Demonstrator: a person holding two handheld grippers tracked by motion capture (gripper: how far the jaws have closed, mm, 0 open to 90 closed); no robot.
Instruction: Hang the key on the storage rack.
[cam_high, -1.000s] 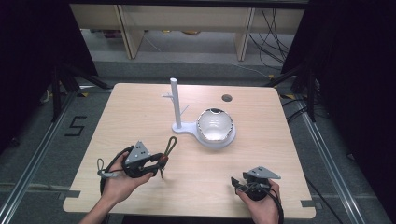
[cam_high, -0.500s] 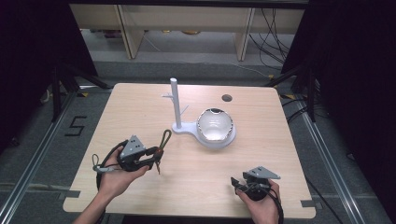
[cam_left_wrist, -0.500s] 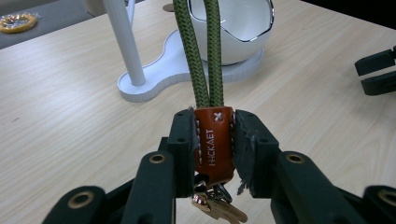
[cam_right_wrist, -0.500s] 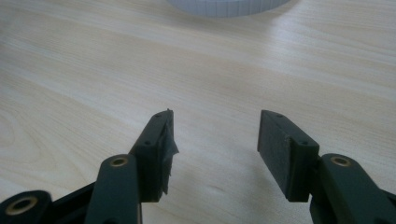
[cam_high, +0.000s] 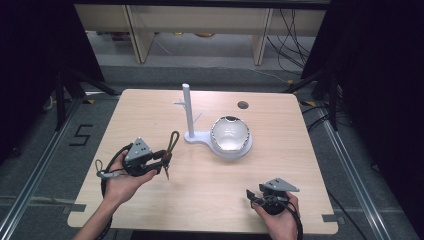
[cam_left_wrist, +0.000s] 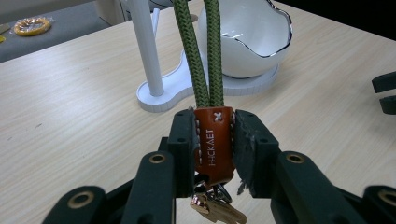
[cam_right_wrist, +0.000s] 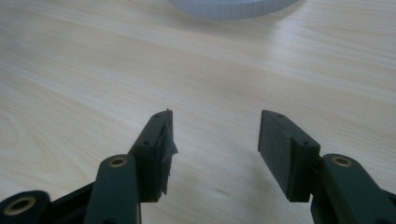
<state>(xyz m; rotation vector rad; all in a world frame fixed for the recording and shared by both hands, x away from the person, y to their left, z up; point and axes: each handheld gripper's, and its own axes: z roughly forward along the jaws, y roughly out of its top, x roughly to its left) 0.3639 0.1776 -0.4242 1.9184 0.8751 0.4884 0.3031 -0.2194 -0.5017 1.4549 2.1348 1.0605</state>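
Note:
My left gripper (cam_left_wrist: 214, 140) is shut on a keychain's brown leather tab (cam_left_wrist: 214, 144). A green cord loop (cam_left_wrist: 201, 51) rises from the tab, and a brass key (cam_left_wrist: 219, 212) hangs below it. From above, the left gripper (cam_high: 165, 161) is held over the table's left half, with the green loop (cam_high: 173, 141) pointing toward the white stand (cam_high: 188, 112). A white bowl (cam_high: 229, 136) sits on the stand's round base. My right gripper (cam_right_wrist: 214, 149) stands open just above bare wood, and the high view places this gripper (cam_high: 251, 196) near the front right edge.
The wooden table (cam_high: 150, 110) has a small round hole (cam_high: 243, 105) at the back right. The stand (cam_left_wrist: 145, 46) carries short pegs on its post. Dark floor, cables and shelving surround the table.
My left hand has carried the keychain slightly up and back to the left. The right gripper has stayed where it was.

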